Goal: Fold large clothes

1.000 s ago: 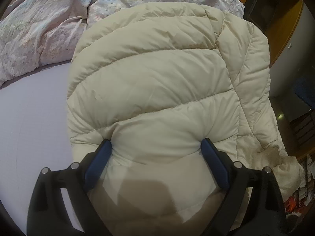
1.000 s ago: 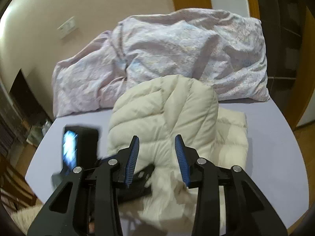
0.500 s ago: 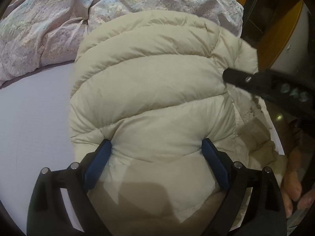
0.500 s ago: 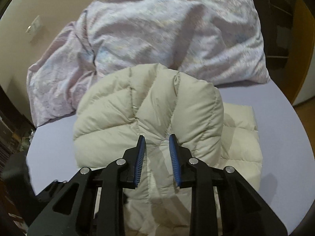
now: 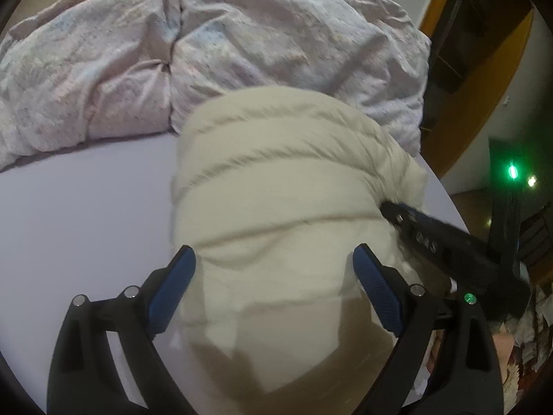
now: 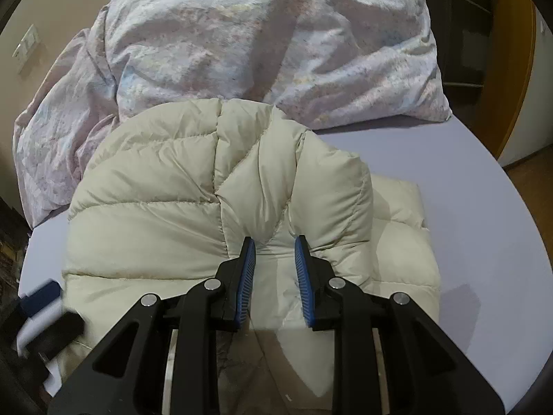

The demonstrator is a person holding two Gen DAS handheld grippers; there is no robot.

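Note:
A cream puffer jacket (image 5: 276, 180) lies bunched on the lilac bed sheet (image 5: 86, 214). My left gripper (image 5: 273, 263) stands wide, its blue pads (image 5: 172, 287) pressed into a thick bunch of the jacket's near edge, which is blurred. In the right wrist view the jacket (image 6: 155, 180) arches up as a folded-over hump over a flatter layer (image 6: 397, 242). My right gripper (image 6: 274, 245) has its jaws narrow, pinching a puckered fold at the seam. That same gripper (image 5: 387, 207) shows in the left wrist view, biting the jacket's right side.
A crumpled pale floral duvet (image 6: 259, 45) is piled across the back of the bed, just behind the jacket. Bare sheet (image 6: 484, 224) lies to the right and left of the jacket. Wooden door frames (image 5: 484, 110) and dark furniture stand beyond the bed's right edge.
My right gripper has come down onto the jacket and its jaws have narrowed on a fold. The left gripper has lifted a little with its bunch, and the jacket has humped up.

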